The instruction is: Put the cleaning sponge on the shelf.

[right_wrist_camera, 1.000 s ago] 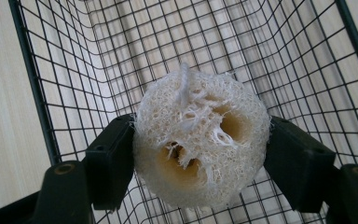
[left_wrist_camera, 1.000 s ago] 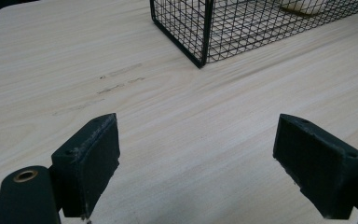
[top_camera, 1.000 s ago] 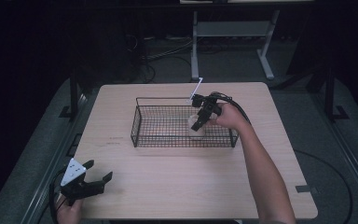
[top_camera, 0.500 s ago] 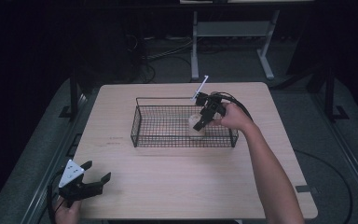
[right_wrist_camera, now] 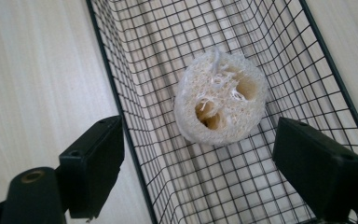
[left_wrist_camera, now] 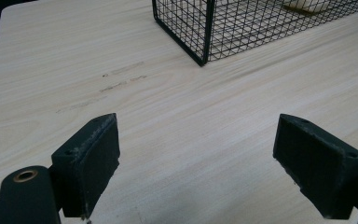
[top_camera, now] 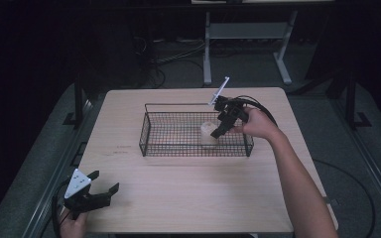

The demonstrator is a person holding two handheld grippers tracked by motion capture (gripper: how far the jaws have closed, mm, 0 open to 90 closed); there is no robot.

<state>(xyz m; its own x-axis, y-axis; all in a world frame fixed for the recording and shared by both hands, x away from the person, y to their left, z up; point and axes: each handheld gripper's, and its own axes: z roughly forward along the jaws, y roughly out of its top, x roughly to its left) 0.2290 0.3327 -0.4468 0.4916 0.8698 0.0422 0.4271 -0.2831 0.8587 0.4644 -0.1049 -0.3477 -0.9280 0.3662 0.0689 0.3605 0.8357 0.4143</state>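
A pale round loofah sponge (right_wrist_camera: 221, 102) lies on the floor of a black wire basket (top_camera: 178, 104) in the middle of the wooden table (top_camera: 188, 193). My right gripper (top_camera: 218, 132) hangs over the basket's right part, just above the sponge (top_camera: 207, 132). Its jaws have just been opening; they stand wide apart, clear of the sponge, with nothing held between them (right_wrist_camera: 200, 156). My left gripper (top_camera: 104, 181) rests at the table's near left corner, open and empty (left_wrist_camera: 196, 149). In the left gripper view, a corner of the basket (left_wrist_camera: 205, 32) is ahead.
Bare wood runs between the basket and the near edge. A metal stand (top_camera: 248, 32) and cables sit on the dark floor behind the table. The right forearm (top_camera: 297, 183) crosses the table's right side.
The right gripper let go of the sponge, opened wide and rose a little above the basket. The sponge stays on the basket floor. The left gripper kept still.
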